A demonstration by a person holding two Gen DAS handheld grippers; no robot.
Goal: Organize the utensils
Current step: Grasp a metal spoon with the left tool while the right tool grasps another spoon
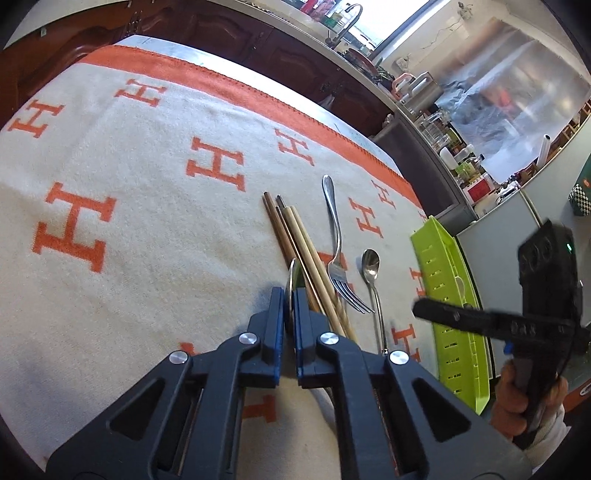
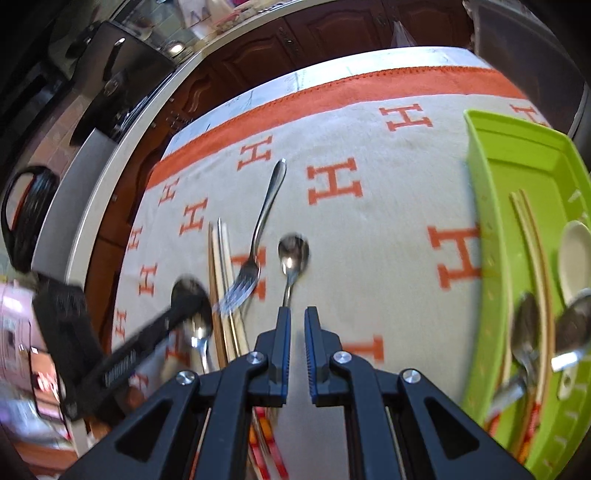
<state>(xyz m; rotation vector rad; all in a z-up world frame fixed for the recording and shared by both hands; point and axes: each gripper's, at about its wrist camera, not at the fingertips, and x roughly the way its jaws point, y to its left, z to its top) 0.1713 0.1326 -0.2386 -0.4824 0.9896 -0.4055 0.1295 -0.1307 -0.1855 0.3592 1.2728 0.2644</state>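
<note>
On the cream cloth lie several chopsticks [image 1: 295,236] [image 2: 219,266], a fork [image 1: 334,236] [image 2: 258,229] and a small steel spoon [image 1: 370,264] [image 2: 293,251]. My left gripper [image 1: 289,295] [image 2: 177,314] is shut on the bowl of a large spoon [image 1: 291,273] [image 2: 201,325], held on edge beside the chopsticks. The right gripper [image 2: 298,317] [image 1: 419,308] hovers just behind the small spoon's handle, its jaws a narrow gap apart with nothing between them. A green tray [image 1: 443,258] [image 2: 476,206] at the right holds chopsticks [image 2: 535,251], a white spoon [image 2: 574,254] and metal spoons [image 2: 526,325].
The cloth [image 1: 129,221] has orange H marks and an orange border [image 2: 332,92] along the table's far edge. Dark wooden cabinets [image 1: 240,33] stand beyond it. A person's hand [image 1: 517,398] grips the right tool's handle beside the tray.
</note>
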